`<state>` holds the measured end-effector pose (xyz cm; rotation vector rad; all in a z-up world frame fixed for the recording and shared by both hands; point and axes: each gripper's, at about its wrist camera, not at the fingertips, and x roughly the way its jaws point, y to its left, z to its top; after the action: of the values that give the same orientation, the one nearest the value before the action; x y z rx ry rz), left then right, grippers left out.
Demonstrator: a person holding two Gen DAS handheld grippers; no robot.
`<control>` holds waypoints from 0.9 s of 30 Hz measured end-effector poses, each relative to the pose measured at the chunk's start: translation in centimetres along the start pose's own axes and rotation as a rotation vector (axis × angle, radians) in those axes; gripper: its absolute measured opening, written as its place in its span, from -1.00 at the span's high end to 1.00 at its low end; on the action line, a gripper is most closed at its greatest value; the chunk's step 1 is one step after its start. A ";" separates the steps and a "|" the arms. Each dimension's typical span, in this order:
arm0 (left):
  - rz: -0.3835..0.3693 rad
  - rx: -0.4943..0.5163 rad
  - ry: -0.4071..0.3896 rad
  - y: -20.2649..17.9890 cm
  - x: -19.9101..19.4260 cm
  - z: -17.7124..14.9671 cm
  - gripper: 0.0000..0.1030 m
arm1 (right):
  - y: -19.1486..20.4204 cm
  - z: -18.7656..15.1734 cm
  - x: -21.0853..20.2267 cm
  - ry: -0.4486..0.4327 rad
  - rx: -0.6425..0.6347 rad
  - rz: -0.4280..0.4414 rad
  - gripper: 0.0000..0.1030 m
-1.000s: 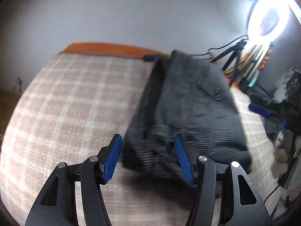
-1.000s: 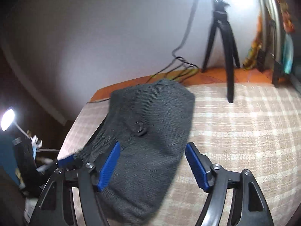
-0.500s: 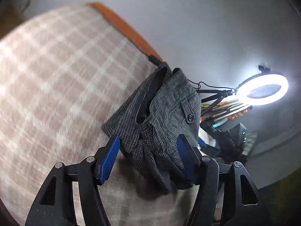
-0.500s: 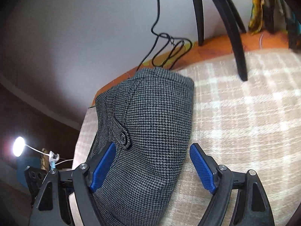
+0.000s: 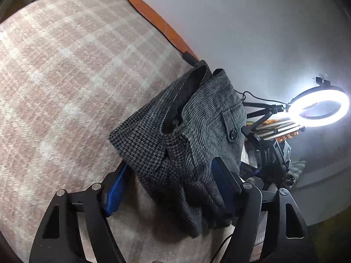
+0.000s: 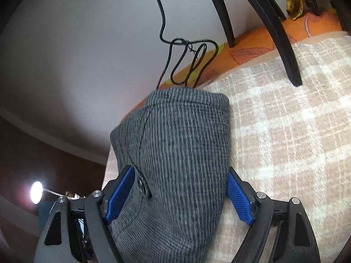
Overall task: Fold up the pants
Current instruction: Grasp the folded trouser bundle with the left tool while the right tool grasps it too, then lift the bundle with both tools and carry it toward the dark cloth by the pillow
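The grey houndstooth pants (image 5: 193,131) lie folded into a thick bundle on the pink plaid blanket (image 5: 65,76), near its far edge. My left gripper (image 5: 171,188) is open, its blue pads on either side of the bundle's near end. In the right wrist view the pants (image 6: 175,149) fill the middle, button tab at the left. My right gripper (image 6: 179,197) is open and straddles the bundle, pads close to its two sides.
A lit ring light on a tripod (image 5: 320,107) stands at the right past the pants. Black tripod legs (image 6: 274,28) rest on the blanket's far edge, with a looped black cable (image 6: 188,59) on the orange sheet (image 6: 252,46) by the white wall.
Both grippers have moved in on the folded pants, which now sit between their pads. The left view has swung so the blanket tilts and the ring light sits lower right.
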<state>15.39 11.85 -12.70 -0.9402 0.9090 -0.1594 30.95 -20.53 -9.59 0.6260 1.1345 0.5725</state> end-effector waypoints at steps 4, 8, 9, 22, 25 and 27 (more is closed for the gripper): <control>-0.020 -0.006 -0.016 -0.2 0.5 0.2 -0.42 | 0.2 0.5 0.5 -0.020 0.019 0.014 -0.66; -0.058 -0.026 -0.055 0.1 0.9 0.4 -0.40 | 0.5 2.0 1.0 -0.035 0.047 0.015 -0.60; -0.058 -0.023 -0.062 0.1 1.0 0.5 -0.34 | 0.7 2.4 1.2 -0.036 0.048 0.007 -0.56; -0.040 0.095 -0.104 -0.8 2.1 0.5 -0.02 | 4.3 2.5 1.9 -0.065 -0.062 -0.115 0.37; -0.018 0.125 -0.099 -1.2 2.4 0.5 -0.03 | 5.3 2.7 1.9 -0.058 -0.092 -0.138 0.37; -0.014 0.137 -0.100 -1.3 2.4 0.6 -0.03 | 5.2 2.8 2.1 -0.055 -0.081 -0.136 0.37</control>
<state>17.66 10.23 -13.02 -0.8202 0.7895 -0.1832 33.71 -15.86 -6.42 0.4882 1.0877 0.4792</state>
